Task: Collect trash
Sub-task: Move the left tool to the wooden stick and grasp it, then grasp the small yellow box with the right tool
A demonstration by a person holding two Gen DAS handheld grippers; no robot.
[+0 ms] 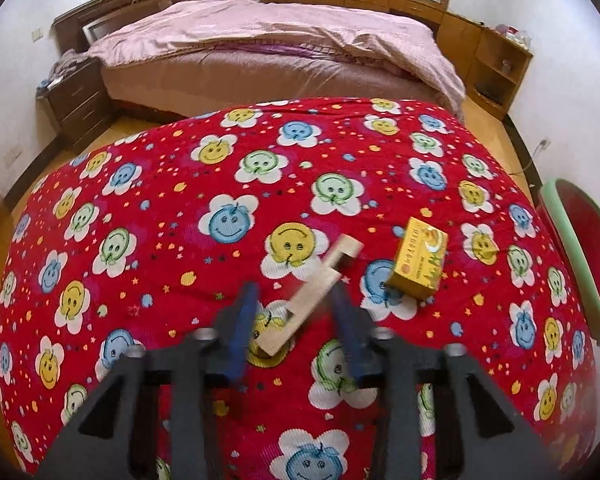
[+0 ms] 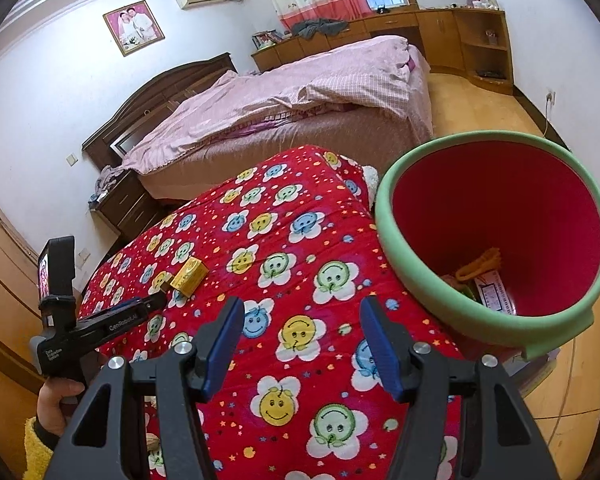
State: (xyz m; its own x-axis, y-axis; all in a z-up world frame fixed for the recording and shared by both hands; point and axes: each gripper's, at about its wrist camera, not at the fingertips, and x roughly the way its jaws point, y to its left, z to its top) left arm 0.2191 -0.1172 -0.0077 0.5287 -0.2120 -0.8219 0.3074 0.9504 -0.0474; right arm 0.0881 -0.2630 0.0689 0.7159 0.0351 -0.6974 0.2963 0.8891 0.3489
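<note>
left gripper point(image 1: 296, 308): our jaws wide, straddling wood piece point(image 1: 306, 298) on quilt point(image 1: 160, 200), unclamped | right gripper point(image 2: 300, 344): agape, empty | bin point(image 2: 416, 280) right | risk: slanted piece twists out when we close

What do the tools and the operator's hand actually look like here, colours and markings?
Both tools share one design: black angular frames with triangular cut-outs, silver bolt heads, and blue ribbed pads on the two fingers. In the right wrist view, the left tool carries white "GenRobot.AI" lettering on its body and a black phone-like display mounted above the handle. The left hand is bare, with a fuzzy yellow sleeve cuff. No cables visible on either tool.
</note>
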